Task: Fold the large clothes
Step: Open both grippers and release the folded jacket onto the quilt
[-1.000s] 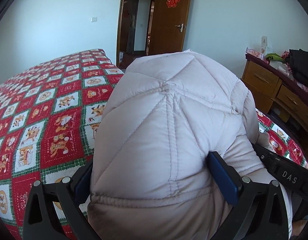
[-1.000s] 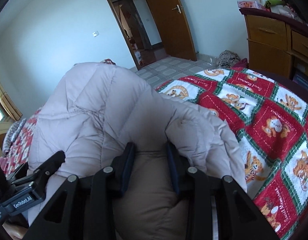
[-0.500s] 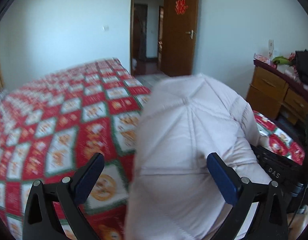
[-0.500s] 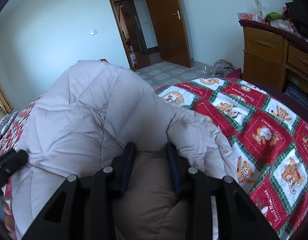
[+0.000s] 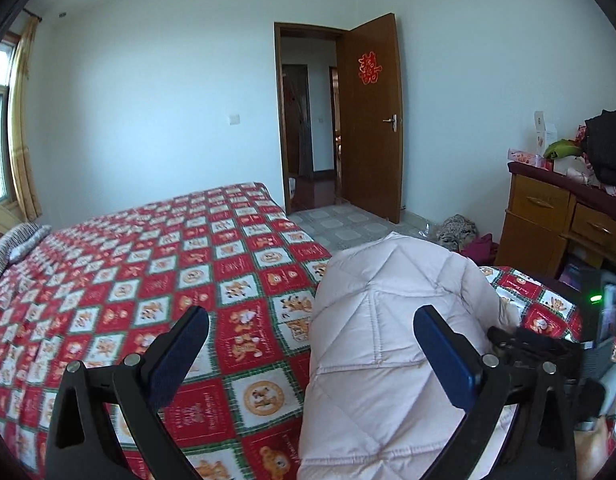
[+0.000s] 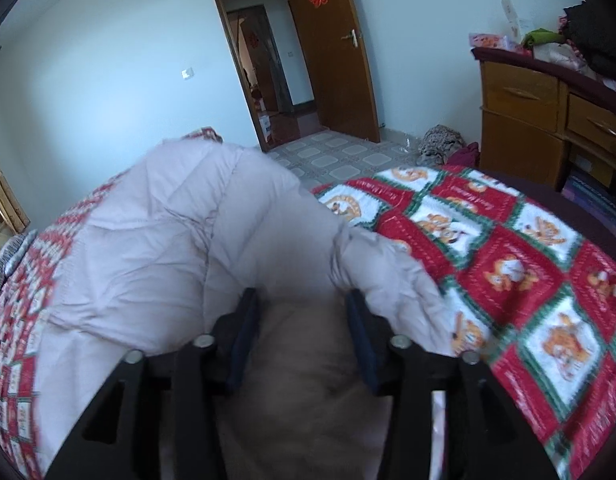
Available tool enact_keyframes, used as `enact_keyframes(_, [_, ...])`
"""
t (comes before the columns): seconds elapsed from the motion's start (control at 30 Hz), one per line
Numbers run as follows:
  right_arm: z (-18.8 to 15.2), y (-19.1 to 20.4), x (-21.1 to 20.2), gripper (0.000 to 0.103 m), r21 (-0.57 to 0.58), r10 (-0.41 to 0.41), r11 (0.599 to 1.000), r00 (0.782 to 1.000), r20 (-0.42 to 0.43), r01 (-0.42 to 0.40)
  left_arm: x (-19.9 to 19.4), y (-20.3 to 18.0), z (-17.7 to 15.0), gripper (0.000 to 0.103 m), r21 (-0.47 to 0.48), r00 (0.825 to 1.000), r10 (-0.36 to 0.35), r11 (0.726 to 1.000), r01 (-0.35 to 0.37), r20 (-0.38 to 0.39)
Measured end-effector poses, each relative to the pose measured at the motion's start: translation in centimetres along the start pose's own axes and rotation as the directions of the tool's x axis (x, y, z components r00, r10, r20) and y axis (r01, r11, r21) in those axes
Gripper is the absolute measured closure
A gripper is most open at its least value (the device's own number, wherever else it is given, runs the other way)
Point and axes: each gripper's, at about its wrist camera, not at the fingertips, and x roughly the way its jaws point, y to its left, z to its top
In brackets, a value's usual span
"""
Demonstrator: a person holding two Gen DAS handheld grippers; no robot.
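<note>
A pale pink quilted down jacket (image 5: 387, 320) lies bunched on the bed with the red cartoon-check cover (image 5: 168, 260). My left gripper (image 5: 311, 328) is open and empty, pulled back to the left of the jacket; its right finger overlaps the jacket's edge in view. My right gripper (image 6: 302, 320) is shut on a fold of the jacket (image 6: 188, 240), with the tan lining between its pads. The right gripper's body shows in the left wrist view (image 5: 547, 352), at the jacket's right side.
A wooden dresser (image 5: 555, 216) piled with clothes stands at the right. An open brown door (image 5: 371, 120) and tiled floor with a heap of clothes (image 5: 459, 232) lie beyond the bed. A striped pillow (image 5: 12, 244) lies at the far left.
My left gripper has let go of the jacket, opened wide and pulled back up and to the left. The jacket has sunk lower on the bed. My right gripper keeps its hold.
</note>
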Motion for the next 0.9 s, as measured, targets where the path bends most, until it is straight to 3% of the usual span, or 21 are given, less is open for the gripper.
enact_keyframes(0.03, [-0.4, 0.0, -1.8, 0.029, 0.024, 0.023, 0.999, 0.999, 0.026, -0.024, -0.6, 0.0, 0.1, 0.001, 0.002, 1.0, 0.002, 1.0, -0.002, 0.009])
enact_keyframes(0.07, [-0.8, 0.1, -3.0, 0.028, 0.032, 0.042, 0.999, 0.998, 0.04, -0.043, -1.3, 0.0, 0.0, 0.001, 0.004, 1.0, 0.003, 1.0, -0.003, 0.02])
enact_keyframes(0.13, [-1.7, 0.8, -5.3, 0.028, 0.018, 0.061, 0.998, 0.997, 0.044, -0.062, -2.4, 0.1, -0.1, 0.001, 0.011, 0.999, 0.006, 1.0, -0.006, 0.035])
enact_keyframes(0.43, [-5.6, 3.8, -13.7, 0.027, -0.079, 0.004, 0.997, 0.999, 0.043, -0.001, -7.4, 1.0, -1.4, 0.001, -0.018, 0.999, -0.005, 1.0, 0.006, 0.047])
enact_keyframes(0.77, [-6.0, 4.6, -20.6, 0.01, -0.14, 0.014, 0.99, 0.998, 0.056, -0.006, -12.8, 1.3, -3.5, 0.001, -0.02, 0.999, 0.001, 1.0, 0.0, 0.044])
enact_keyframes(0.9, [-6.6, 4.6, -23.0, 0.008, -0.168, 0.013, 0.986, 0.997, 0.076, 0.0, -13.9, 1.0, -3.9, 0.001, -0.012, 0.999, -0.007, 1.0, 0.008, 0.032])
